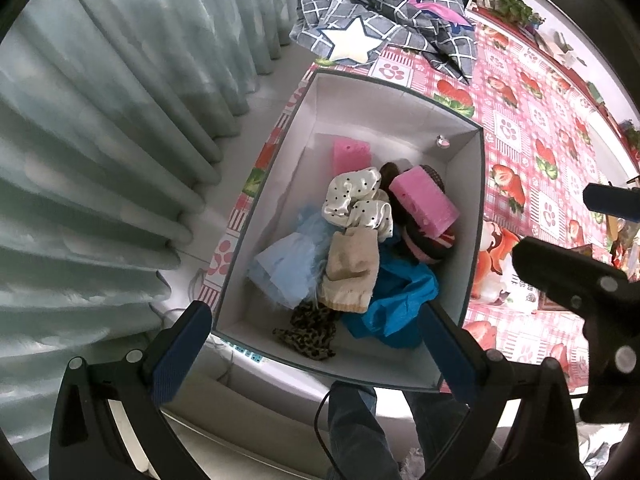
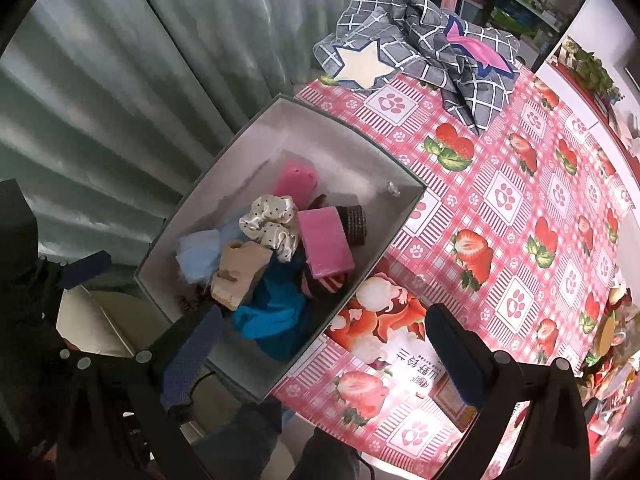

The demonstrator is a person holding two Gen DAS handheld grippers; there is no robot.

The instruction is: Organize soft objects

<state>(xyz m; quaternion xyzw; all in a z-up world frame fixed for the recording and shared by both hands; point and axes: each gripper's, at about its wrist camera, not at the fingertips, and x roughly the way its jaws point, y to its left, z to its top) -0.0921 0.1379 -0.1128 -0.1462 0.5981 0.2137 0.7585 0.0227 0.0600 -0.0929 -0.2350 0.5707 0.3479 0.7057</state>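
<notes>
A white open box [image 1: 400,98] [image 2: 224,148] sits at the table's left edge. Inside lie two pink sponges [image 1: 424,200] [image 2: 324,242], a white polka-dot scrunchie [image 1: 356,200] [image 2: 270,220], a beige sock [image 1: 352,272] [image 2: 240,276], a light blue tulle piece [image 1: 288,268] [image 2: 198,254], blue cloth [image 1: 396,300] [image 2: 272,308], a leopard scrunchie [image 1: 310,330] and a striped hat [image 1: 428,250]. My left gripper [image 1: 312,352] is open and empty above the box's near end. My right gripper [image 2: 324,352] is open and empty over the box's near right corner; it also shows in the left wrist view [image 1: 576,280].
A grey checked cloth with a white star [image 1: 384,28] [image 2: 424,68] lies at the table's far end. The strawberry tablecloth [image 1: 532,128] [image 2: 520,208] covers the table. A printed cartoon bag [image 2: 380,324] lies beside the box. Grey curtains [image 1: 100,140] hang on the left. Clutter lines the right edge.
</notes>
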